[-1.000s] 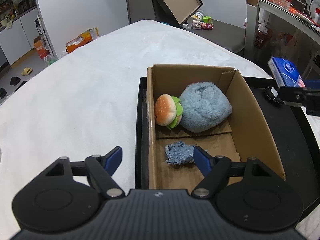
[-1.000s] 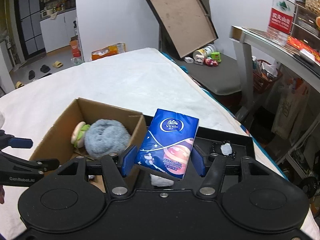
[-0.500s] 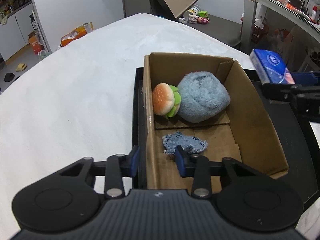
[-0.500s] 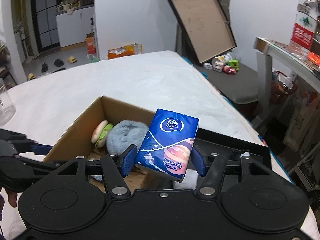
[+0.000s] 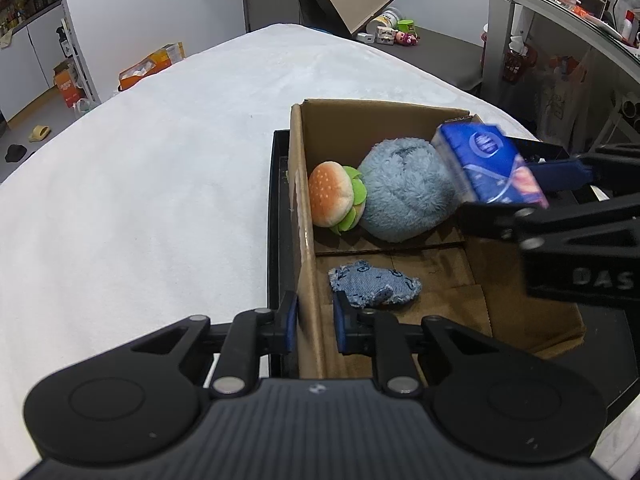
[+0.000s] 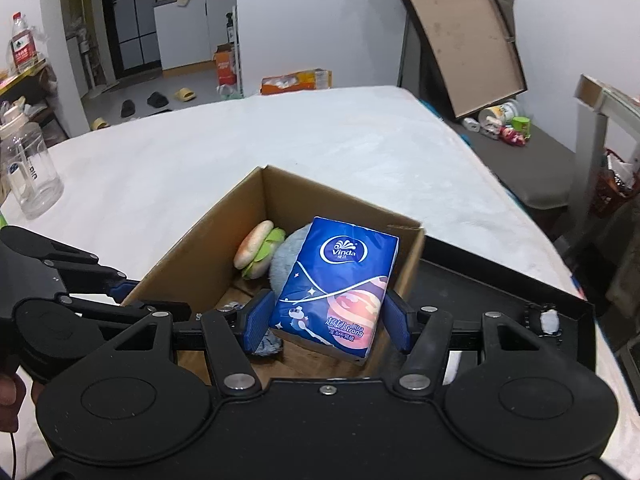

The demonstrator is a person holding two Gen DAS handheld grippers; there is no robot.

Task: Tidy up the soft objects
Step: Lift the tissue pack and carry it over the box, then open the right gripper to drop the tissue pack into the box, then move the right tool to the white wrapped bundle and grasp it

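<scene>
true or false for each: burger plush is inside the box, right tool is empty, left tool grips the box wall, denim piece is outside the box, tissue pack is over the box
1. The burger plush lies inside the cardboard box. True.
2. The right tool is empty. False: it is shut on the blue tissue pack.
3. The left tool is clamped on the box's side wall. True; it has just closed on it.
4. The denim piece lies outside the box. False: it is on the box floor.
5. The tissue pack is held over the box. True.

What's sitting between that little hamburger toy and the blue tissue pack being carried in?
A fluffy blue-grey plush ball. It lies in the cardboard box against the burger toy, and the tissue pack in the right gripper hangs at its other side. The left wrist view shows this best.
</scene>
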